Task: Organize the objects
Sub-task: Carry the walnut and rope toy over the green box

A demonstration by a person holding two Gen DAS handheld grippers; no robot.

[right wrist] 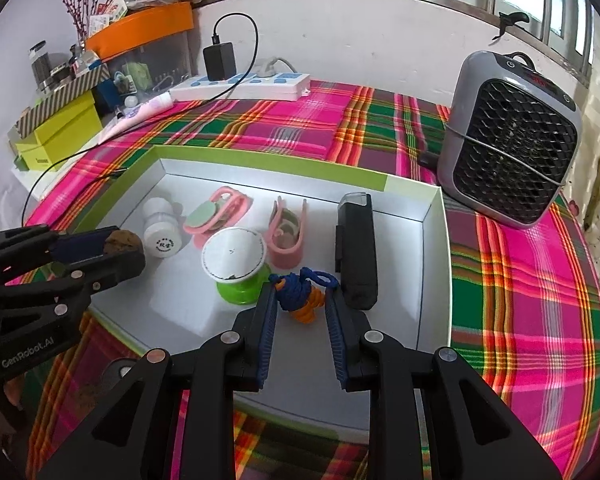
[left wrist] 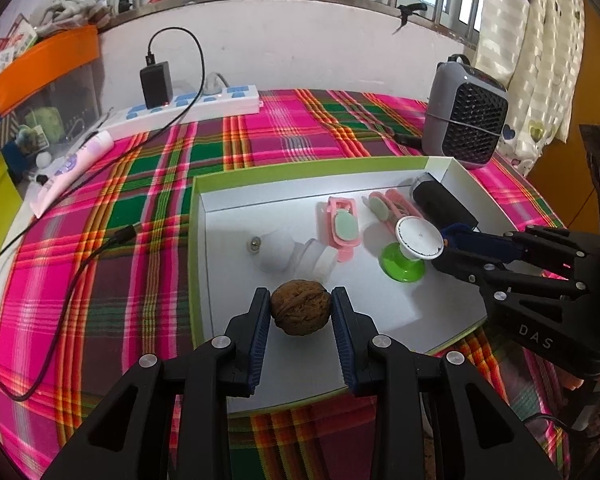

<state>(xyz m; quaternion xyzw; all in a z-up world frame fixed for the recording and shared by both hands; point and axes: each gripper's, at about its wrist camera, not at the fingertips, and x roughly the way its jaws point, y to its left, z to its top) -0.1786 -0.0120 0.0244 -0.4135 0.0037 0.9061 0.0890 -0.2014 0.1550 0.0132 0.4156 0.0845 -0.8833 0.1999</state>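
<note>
Above the white tray (left wrist: 452, 168), the left gripper (left wrist: 301, 312) clamps a walnut (left wrist: 300, 312). The right gripper (right wrist: 300, 300) pinches a blue-and-orange cord (right wrist: 302, 294) beside a green spool (right wrist: 238, 268).

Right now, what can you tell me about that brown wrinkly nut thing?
The brown, wrinkled walnut looks whole, its hard ridged shell unbroken. The left hand-held gripper clamps it between blue ribbed pads, one on each side. It sits above the near left part of the shallow white box with green rim; whether it touches the box floor is unclear.
</note>
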